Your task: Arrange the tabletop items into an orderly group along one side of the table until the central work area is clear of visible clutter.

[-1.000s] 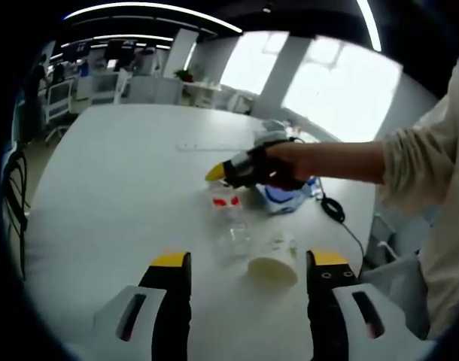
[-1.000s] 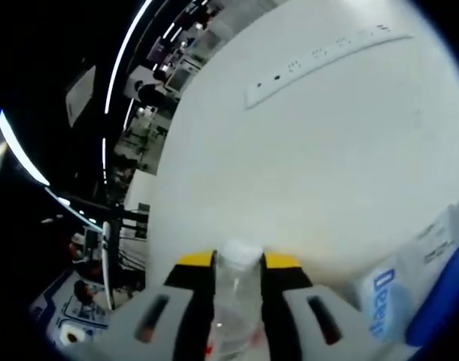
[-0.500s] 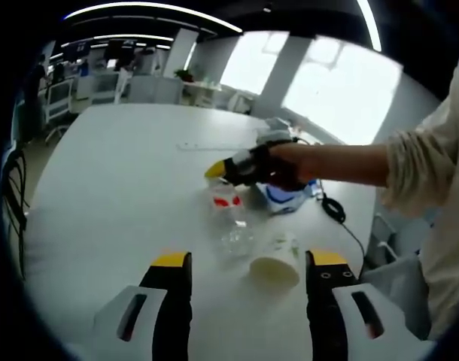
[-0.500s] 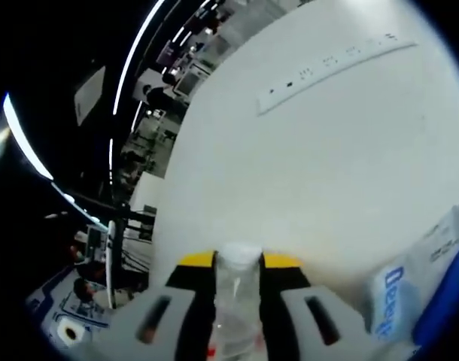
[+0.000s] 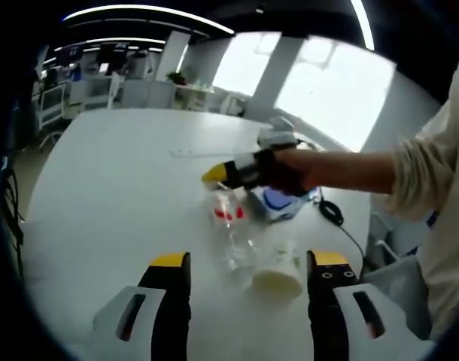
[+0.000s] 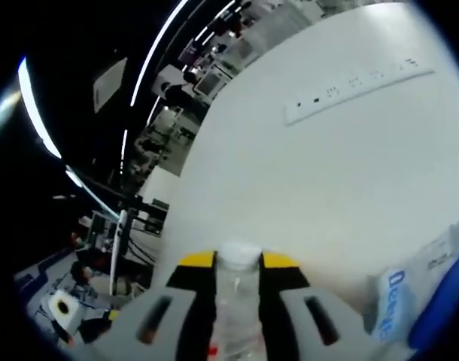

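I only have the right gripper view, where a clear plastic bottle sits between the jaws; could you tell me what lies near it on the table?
Observer: A white paper cup lies on its side right beside the clear plastic bottle.
Operator: Thank you. Is the left gripper holding that cup?
Observer: No, the left gripper is open, and the cup lies ungripped ahead of it.
Operator: Anything behind the bottle?
Observer: A black cable trails across the white table towards its edge.

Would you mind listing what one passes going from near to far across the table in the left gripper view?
Left gripper jaws nearest → paper cup lying on its side → clear plastic bottle held by the right gripper → white power strip → desks and chairs beyond the table's far edge.
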Motion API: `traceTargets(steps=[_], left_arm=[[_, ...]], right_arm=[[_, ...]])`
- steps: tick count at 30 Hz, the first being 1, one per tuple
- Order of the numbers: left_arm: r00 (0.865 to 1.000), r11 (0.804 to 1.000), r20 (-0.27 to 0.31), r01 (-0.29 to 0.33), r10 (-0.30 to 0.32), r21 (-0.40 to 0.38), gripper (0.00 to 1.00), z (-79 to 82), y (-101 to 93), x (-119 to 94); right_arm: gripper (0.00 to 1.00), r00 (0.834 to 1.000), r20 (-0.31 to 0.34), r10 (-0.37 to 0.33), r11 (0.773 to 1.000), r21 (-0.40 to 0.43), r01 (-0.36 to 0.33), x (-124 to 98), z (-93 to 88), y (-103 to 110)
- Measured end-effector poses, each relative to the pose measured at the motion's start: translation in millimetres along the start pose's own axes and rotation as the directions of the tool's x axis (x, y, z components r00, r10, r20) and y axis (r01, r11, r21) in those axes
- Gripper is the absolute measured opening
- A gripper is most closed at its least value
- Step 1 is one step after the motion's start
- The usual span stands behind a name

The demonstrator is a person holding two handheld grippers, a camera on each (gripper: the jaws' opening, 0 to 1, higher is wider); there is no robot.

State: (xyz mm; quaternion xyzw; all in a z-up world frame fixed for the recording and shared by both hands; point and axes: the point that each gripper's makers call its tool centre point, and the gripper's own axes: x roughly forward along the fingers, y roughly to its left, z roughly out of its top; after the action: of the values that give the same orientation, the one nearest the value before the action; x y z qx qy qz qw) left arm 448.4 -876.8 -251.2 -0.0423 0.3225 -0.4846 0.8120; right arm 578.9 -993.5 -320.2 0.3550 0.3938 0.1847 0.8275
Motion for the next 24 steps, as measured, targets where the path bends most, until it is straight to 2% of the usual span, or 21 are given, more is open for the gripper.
traceTargets(steps=[5, 11, 14, 15, 16, 18, 19, 20, 24], left_arm=[[0.998, 0.999, 0.035, 0.045, -0.044, -0.027, 0.6, 18.7, 9.5, 18.5], [0.991, 0.99, 0.03, 0.13, -0.128, -0.049, 0.59, 30.9, 17.7, 59.6], [0.985, 0.983, -0.006, 0.175, -0.175, -0.05, 0.6, 27.5, 18.0, 83.1], [0.978, 0.976, -0.014, 0.207, -0.208, -0.072, 0.6, 26.2, 16.1, 92.1], [0.977, 0.974, -0.04, 0.206, -0.211, -0.091, 0.6, 22.4, 17.5, 96.5], [0.972, 0.971, -0.047, 0.228, -0.231, -0.068, 0.61, 21.0, 19.2, 108.0], [0.968, 0.966, -0.07, 0.23, -0.239, -0.114, 0.61, 15.5, 20.7, 112.0], [0.969, 0.966, -0.064, 0.233, -0.241, -0.109, 0.62, 15.9, 23.1, 115.4], [0.952, 0.948, -0.067, 0.286, -0.298, -0.141, 0.6, 10.9, 21.0, 125.4]], right_arm=[[0.17, 1.0, 0.006, 0.01, 0.999, -0.045, -0.009, -3.4, 1.7, 6.1], [0.16, 0.999, 0.014, 0.036, 0.992, -0.123, -0.034, -7.7, 0.4, 20.4], [0.16, 0.999, 0.019, 0.046, 0.987, -0.154, -0.042, -9.3, 0.8, 25.0], [0.16, 0.999, 0.02, 0.047, 0.987, -0.156, -0.043, -9.8, 0.4, 25.9], [0.16, 0.999, 0.021, 0.049, 0.986, -0.159, -0.045, -10.0, 0.9, 26.2], [0.16, 0.998, 0.023, 0.051, 0.985, -0.169, -0.047, -11.3, 1.1, 26.8], [0.16, 0.998, 0.025, 0.054, 0.984, -0.172, -0.049, -12.1, 1.0, 27.7], [0.16, 0.998, 0.026, 0.057, 0.983, -0.178, -0.052, -14.2, -1.0, 30.6], [0.16, 0.998, 0.028, 0.062, 0.977, -0.208, -0.055, -18.1, -2.0, 33.9]])
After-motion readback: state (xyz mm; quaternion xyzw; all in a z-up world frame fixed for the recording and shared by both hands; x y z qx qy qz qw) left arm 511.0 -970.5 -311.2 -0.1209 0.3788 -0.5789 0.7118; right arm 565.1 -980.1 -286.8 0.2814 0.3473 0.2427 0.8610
